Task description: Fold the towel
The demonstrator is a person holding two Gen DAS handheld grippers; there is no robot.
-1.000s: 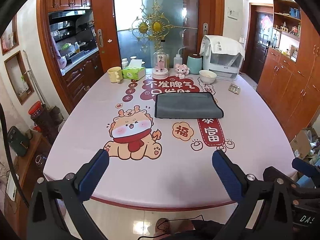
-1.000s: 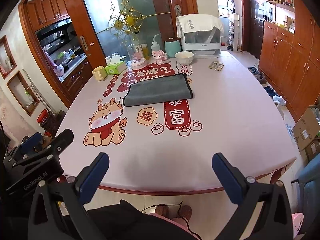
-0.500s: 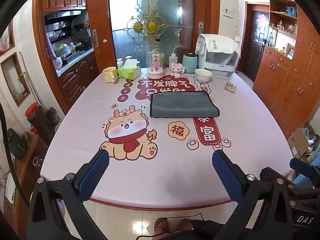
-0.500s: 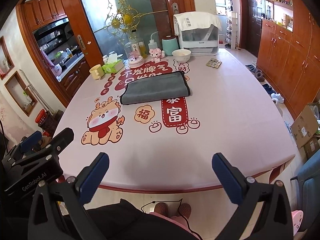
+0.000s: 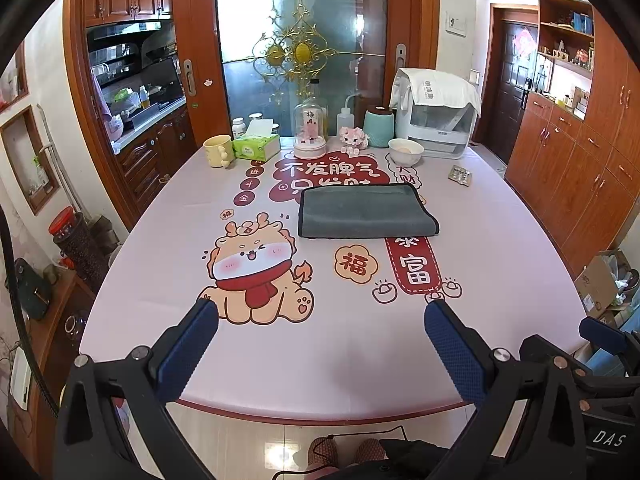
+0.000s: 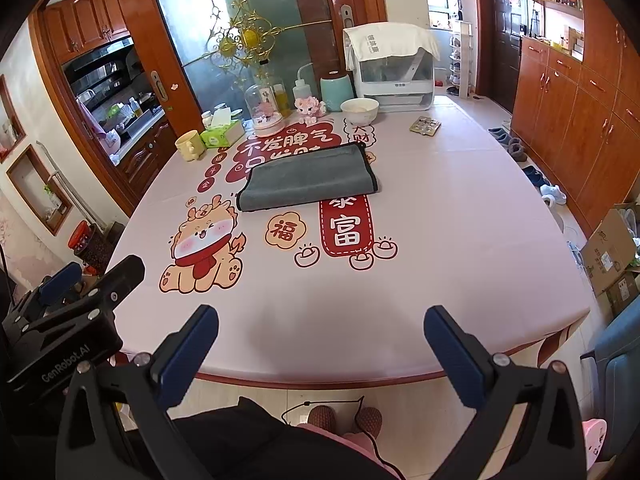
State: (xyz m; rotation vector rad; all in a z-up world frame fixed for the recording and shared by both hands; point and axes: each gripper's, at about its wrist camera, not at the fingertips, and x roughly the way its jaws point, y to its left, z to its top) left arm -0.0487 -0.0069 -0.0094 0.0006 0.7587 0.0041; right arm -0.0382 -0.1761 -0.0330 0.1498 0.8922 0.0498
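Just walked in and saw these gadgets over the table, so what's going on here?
A person holds a two-finger gripper in each hand, at the near edge of the table. The left gripper and right gripper are both open and hold nothing. The job is folding the grey towel, which lies flat and already doubled over mid-table, out of their touch. A mug, tissue box and bowl stand along the far side.

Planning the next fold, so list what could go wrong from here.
1. Both tongs, left and right, are open at the near table edge, far from the towel; the long reach may land off its corners.
2. The towel already lies doubled, so a pinch might catch only the top layer.
3. The bowl sits just behind the towel; a sweep could knock it.
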